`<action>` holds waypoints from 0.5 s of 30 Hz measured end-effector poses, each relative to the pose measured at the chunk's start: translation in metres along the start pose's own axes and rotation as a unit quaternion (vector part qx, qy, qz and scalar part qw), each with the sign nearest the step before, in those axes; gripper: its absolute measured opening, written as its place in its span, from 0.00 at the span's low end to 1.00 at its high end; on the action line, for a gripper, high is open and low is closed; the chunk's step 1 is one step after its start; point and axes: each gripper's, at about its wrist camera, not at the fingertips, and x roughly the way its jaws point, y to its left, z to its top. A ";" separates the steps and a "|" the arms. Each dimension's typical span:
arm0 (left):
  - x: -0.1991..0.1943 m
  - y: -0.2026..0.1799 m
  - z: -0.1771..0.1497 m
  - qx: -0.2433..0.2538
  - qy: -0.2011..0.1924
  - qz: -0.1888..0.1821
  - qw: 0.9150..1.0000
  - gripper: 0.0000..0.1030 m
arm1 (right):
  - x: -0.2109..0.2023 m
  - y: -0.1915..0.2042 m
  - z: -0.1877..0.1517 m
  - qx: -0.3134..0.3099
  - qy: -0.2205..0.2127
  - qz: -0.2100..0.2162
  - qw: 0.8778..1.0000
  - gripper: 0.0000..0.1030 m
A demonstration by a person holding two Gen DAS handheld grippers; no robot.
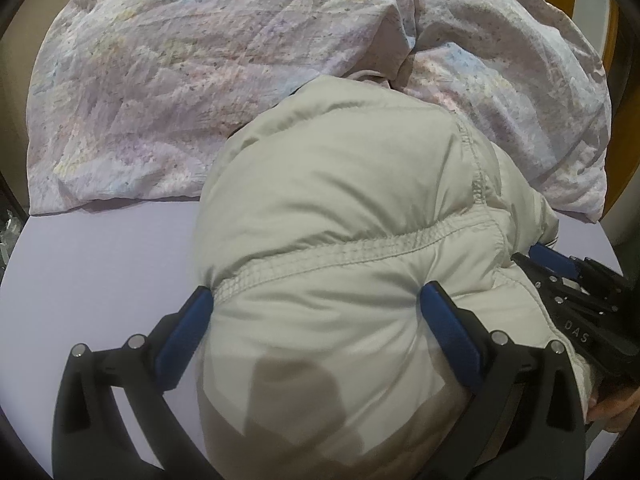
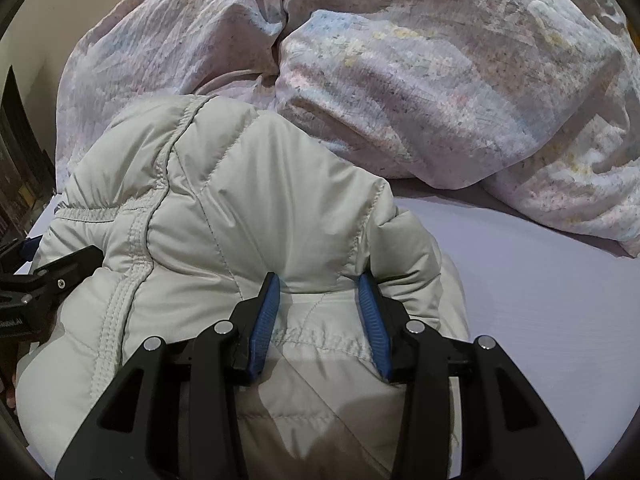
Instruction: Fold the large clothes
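Observation:
A puffy pale grey-green jacket (image 1: 340, 200) lies bundled on a lilac bed sheet (image 1: 100, 280). My left gripper (image 1: 316, 300) stands wide open astride the near end of the bundle, its blue pads at either side of a quilted seam. In the right wrist view the same jacket (image 2: 200, 200) fills the left and middle. My right gripper (image 2: 318, 292) is shut on a thick fold of it, and the fabric puckers at both pads. The right gripper (image 1: 536, 258) also shows at the jacket's right edge in the left wrist view.
A crumpled floral duvet (image 1: 180, 80) is heaped behind the jacket and stretches across the back (image 2: 440, 80). Bare sheet (image 2: 540, 300) lies to the right of the jacket. A person's hand (image 1: 612, 408) shows at the lower right. Dark furniture (image 2: 16, 160) stands past the left edge.

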 end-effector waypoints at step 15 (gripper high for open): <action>-0.001 0.001 0.000 -0.002 -0.002 -0.001 1.000 0.98 | -0.007 -0.016 0.013 0.066 -0.029 -0.013 0.997 0.43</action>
